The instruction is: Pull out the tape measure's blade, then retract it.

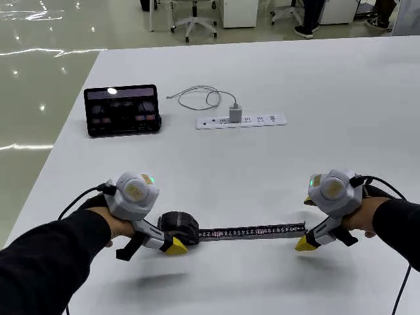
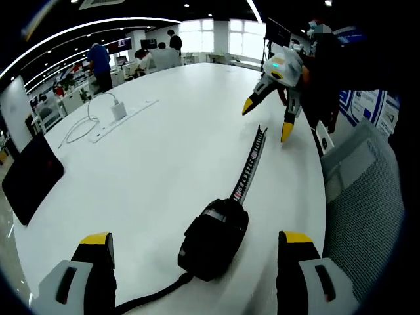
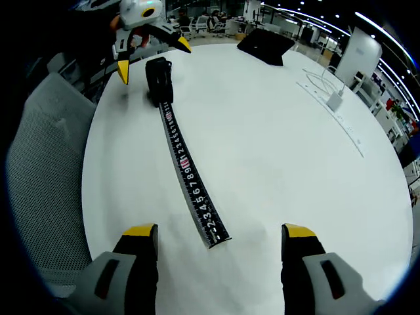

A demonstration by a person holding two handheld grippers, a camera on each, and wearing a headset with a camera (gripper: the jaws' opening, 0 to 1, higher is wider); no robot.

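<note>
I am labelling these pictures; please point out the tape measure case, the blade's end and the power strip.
tape measure case point(image 2: 215, 237), left gripper view, top of black housing.
blade's end point(image 3: 213, 230), right gripper view, last printed numbers.
power strip point(image 1: 262, 120), head view, its right half.

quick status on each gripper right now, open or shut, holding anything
left gripper: open, astride the tape measure case, not gripping it.
right gripper: open, blade tip lies loose between its jaws.

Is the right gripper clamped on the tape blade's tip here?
No: the jaws of the right gripper stand wide apart, and the tip of the blade lies on the table between them, untouched.
</note>
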